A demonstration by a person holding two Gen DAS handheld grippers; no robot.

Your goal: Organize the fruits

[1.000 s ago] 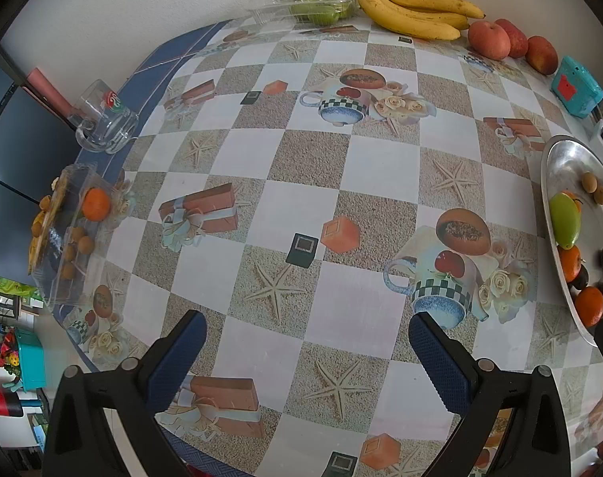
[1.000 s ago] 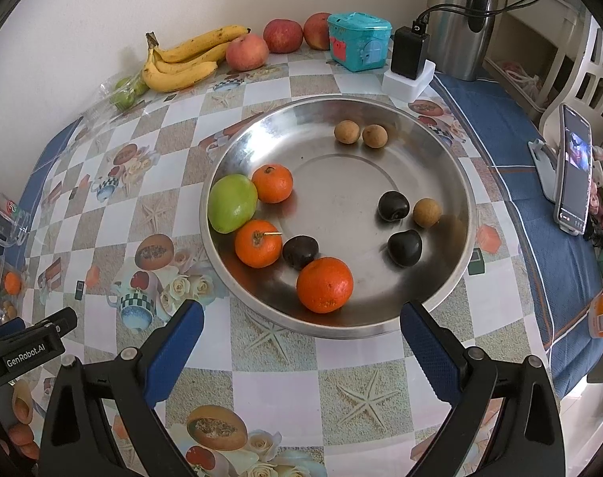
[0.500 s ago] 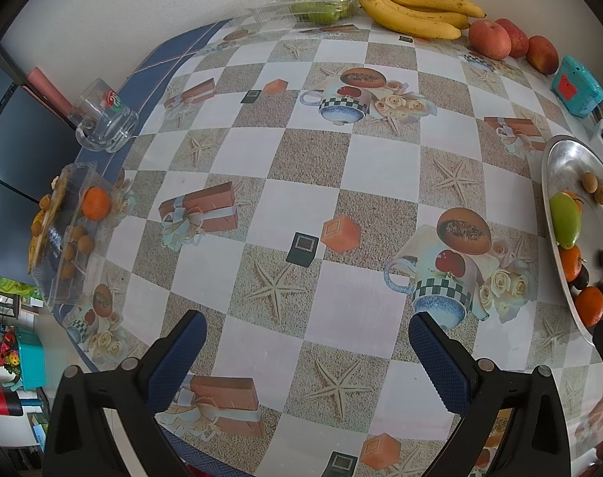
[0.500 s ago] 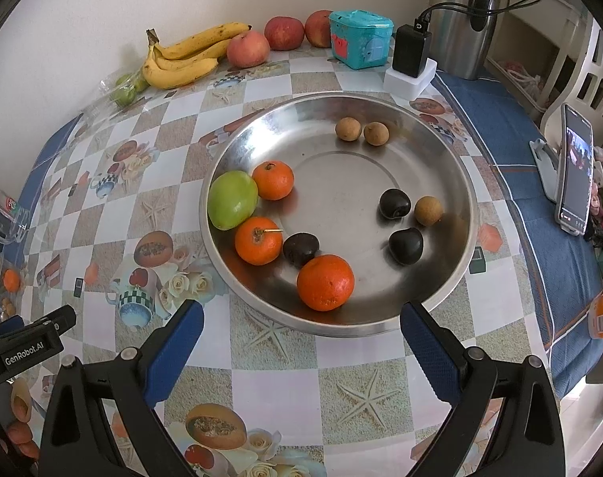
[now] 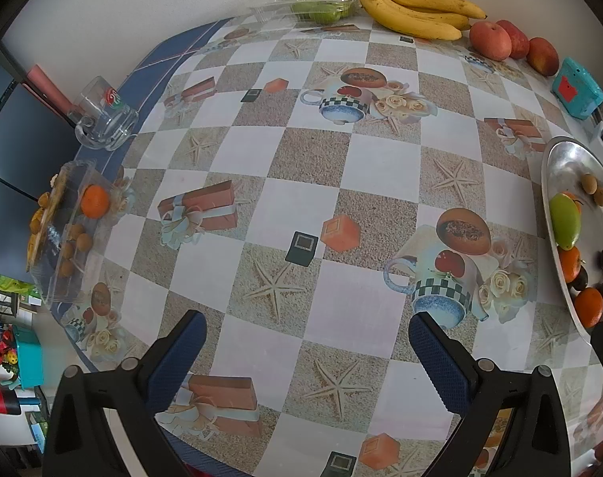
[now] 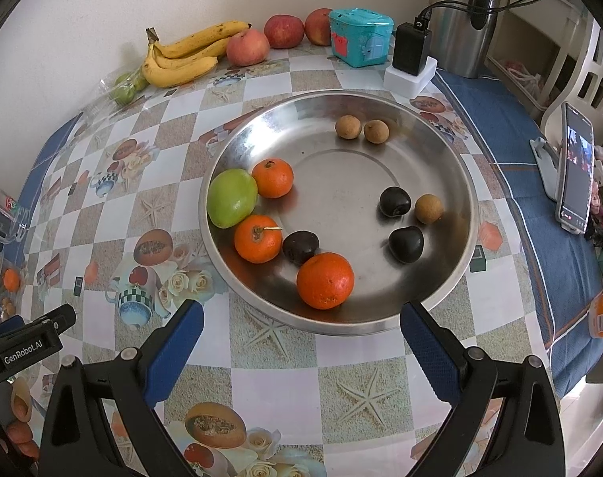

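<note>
Almost nothing has moved since a second ago: my right view has crept a touch closer to the steel tray [image 6: 456,183], my left view is unchanged. Both claws hang spread wide and empty, the left gripper [image 5: 305,342] over bare tablecloth [image 5: 321,151], the right gripper [image 6: 301,334] just short of the tray's near rim.

Fruit location: the tray holds a green mango [image 6: 231,197], three oranges, the nearest orange [image 6: 325,280] sitting just inside the near rim, plus dark fruits and small brown longans [image 6: 348,126]. Bananas [image 6: 186,53] and apples [image 6: 247,46] lie along the wall, well apart from the tray.

Step in hand, my guess: pick from the tray with the right claw. To do it well I'd go for the nearest orange, clear the rim first, straddle it evenly and close gently; it's round and can roll on the slick steel.

View differences: only the left view shows the clear box [image 5: 63,234] at the table edge, with an orange and longans inside, probably a sorting bin. Only the right view shows the whole tray, kettle [image 6: 462,16] and phone [image 6: 575,167].
</note>
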